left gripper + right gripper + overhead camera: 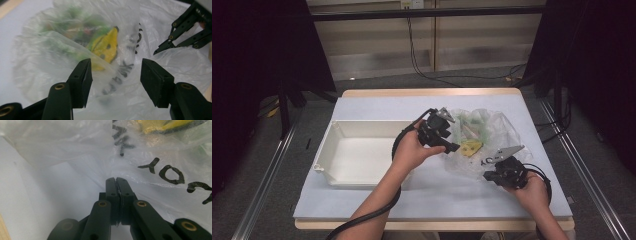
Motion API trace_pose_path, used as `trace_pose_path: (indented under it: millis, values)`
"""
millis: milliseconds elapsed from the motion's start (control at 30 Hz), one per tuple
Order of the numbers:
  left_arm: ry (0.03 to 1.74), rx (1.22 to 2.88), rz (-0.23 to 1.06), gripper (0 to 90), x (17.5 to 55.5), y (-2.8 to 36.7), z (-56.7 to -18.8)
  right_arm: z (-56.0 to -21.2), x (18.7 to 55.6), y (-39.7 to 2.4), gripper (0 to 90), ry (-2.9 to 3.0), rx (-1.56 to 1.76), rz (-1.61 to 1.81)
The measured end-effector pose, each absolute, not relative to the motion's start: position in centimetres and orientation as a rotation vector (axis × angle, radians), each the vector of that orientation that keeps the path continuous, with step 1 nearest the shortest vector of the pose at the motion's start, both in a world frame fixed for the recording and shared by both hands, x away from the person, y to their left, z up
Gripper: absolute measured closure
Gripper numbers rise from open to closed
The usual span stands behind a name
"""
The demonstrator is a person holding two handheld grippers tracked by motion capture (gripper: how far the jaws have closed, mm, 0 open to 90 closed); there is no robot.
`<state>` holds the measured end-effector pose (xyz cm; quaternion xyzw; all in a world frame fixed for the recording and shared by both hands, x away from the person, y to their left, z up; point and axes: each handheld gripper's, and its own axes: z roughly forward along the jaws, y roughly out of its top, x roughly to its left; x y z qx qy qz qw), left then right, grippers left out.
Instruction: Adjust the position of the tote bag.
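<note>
Bag (484,145) of thin clear plastic lies on the mat right of the white bin (362,152), with a yellow spotted toy (472,147) and green bits showing through it. I have my right gripper (116,181) clamped flat on the bag's near edge, film pinched between the closed jaws, pinning it down. My left gripper (116,75) hangs over the mouth with jaws well apart and nothing in them; the toy sits just beyond, behind a layer of film. I judge I'm at the opening step. Next I need to catch the upper film, or get past it to the toy, while my right hand holds firm.
</note>
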<state>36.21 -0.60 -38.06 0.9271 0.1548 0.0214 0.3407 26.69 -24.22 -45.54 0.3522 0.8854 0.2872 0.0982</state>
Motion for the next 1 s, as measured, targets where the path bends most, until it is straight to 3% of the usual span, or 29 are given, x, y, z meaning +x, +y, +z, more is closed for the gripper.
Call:
trace_pose_path:
  millis: [633, 900, 1000]
  values:
    - [0.367, 2.533, -0.080, 47.2, 33.5, -2.2, -45.3, -45.1, 26.8, -26.3, 86.1, 2.547, 1.112, 0.863]
    - [0.342, 2.546, -0.034, 68.6, 33.4, -2.2, -46.3, -45.2, 26.8, -26.5, 85.1, 2.537, 1.123, 0.860]
    - [0.345, 2.554, -0.051, 81.4, 33.3, -2.0, -46.2, -45.2, 26.7, -26.6, 83.4, 2.535, 1.144, 0.857]
